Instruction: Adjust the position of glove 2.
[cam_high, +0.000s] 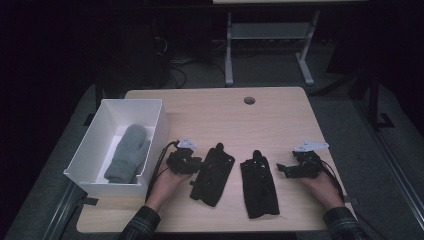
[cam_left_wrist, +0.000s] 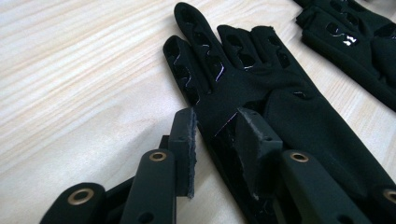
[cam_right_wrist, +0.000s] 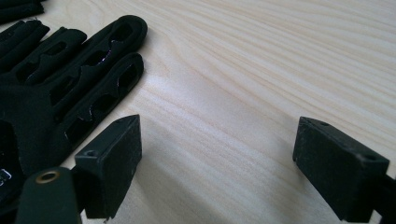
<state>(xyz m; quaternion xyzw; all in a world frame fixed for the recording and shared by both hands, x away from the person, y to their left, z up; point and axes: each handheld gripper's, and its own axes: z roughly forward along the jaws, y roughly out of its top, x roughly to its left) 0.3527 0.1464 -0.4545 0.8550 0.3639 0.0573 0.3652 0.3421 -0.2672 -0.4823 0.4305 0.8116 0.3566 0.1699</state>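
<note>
Looks like sorting gloves into the white bin (cam_high: 150, 107) at the desk's left edge, grey mitten (cam_high: 127, 152) already inside. Two black gloves flat near the front edge: left black glove (cam_high: 212, 175) and right black glove (cam_high: 258, 184), just apart. Left gripper (cam_high: 196, 162) at the left glove's edge, jaws part-open and straddling the cuff side, pads not yet pinching. Right gripper (cam_high: 281, 169) wide open over bare wood beside the other glove. Probably next: squeeze down on fabric, lift, carry over to the bin.
</note>
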